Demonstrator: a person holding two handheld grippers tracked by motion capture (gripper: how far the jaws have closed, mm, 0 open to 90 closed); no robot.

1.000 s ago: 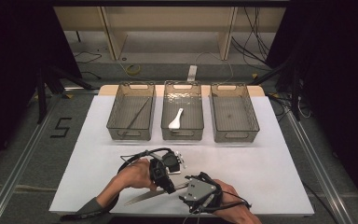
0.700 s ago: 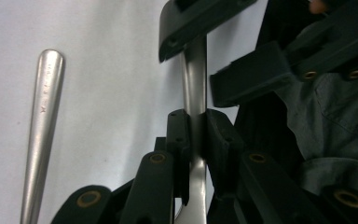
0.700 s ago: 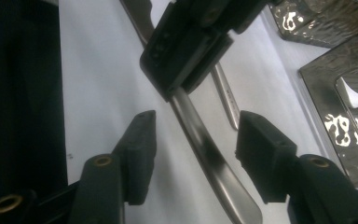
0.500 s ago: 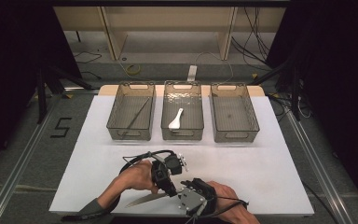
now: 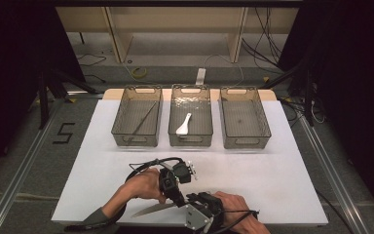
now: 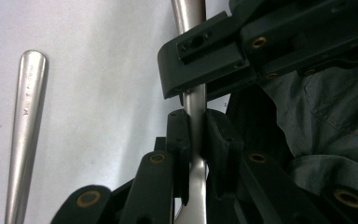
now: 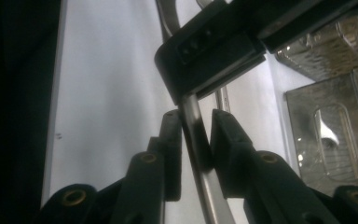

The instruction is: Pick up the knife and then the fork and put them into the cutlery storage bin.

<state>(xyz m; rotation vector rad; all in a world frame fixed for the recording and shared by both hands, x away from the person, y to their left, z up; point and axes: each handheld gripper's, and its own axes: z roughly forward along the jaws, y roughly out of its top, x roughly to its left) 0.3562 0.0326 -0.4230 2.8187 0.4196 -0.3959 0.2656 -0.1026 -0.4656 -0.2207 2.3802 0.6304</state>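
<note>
A white sheet [image 5: 272, 170] covers the counter, which stands on a grey floor [image 5: 24, 161] with metal rails along both sides; on the left a black numeral 5 [image 5: 64, 132] is marked on that floor, and dark curtains close in the room at either edge. Behind the counter stands pale wooden shelving [image 5: 175, 24], with cables lying on the floor below it. Along the far part of the sheet sit 3 clear bins side by side: the left bin [image 5: 121, 105] holds a thin rod lying diagonally, the middle bin [image 5: 175, 105] holds a white spoon [image 5: 183, 125], and the right bin [image 5: 260, 112] holds nothing that can be made out. Near the front edge, the left tool [image 5: 179, 201] is clamped narrow on the handle of a table knife [image 5: 153, 210], whose blade points left, low over the sheet; in the left gripper view the pads press the steel handle [image 6: 196, 135] from both sides. Just right of it, the right tool [image 5: 191, 204] has just been closing, and in the right gripper view its jaws stand narrow around the same handle [image 7: 192, 130], the left pad touching it, the right pad close beside. A second steel handle [image 6: 25, 130] lies flat on the sheet, left of the clamped knife in the left gripper view.
</note>
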